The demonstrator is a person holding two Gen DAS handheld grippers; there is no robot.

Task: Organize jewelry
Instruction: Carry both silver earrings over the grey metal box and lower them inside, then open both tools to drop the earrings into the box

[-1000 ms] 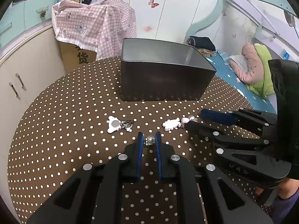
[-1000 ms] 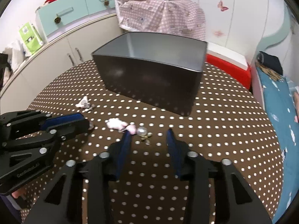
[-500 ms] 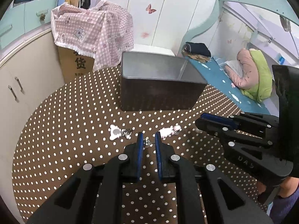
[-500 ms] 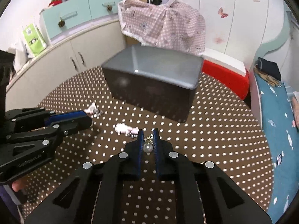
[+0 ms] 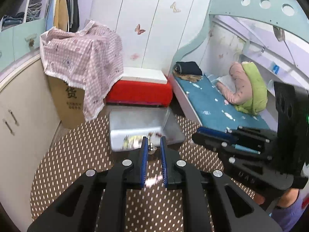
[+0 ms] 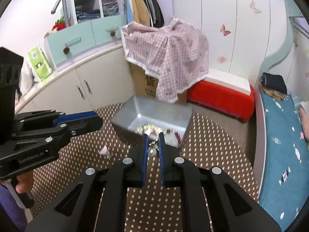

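My left gripper (image 5: 154, 140) is shut on a small silver bead earring (image 5: 150, 147), held in the air above the dotted table. My right gripper (image 6: 153, 136) is shut on a pearl earring with gold bits (image 6: 153, 147), also raised. Just beyond both sets of fingertips stands the open grey tin box (image 5: 135, 119) (image 6: 154, 110), with several blurred pieces of jewelry (image 6: 150, 130) on its floor. A pink-white piece (image 6: 105, 151) lies on the table in front of the box, and the left wrist view shows one (image 5: 152, 180) between the left fingers. Each view shows the other gripper beside it: right (image 5: 195, 135), left (image 6: 96, 119).
The round table (image 6: 212, 154) has a brown cloth with white dots. Behind it stand a cardboard box under a pink checked cloth (image 6: 166, 58), a red bench (image 6: 220, 96), cream cabinets (image 6: 77, 89) at the left and a bed with a blue mattress (image 5: 212, 104) at the right.
The right gripper shut on the pearl earring. Both grippers then rose from the table with their earrings, so the box's inside and the room behind now show.
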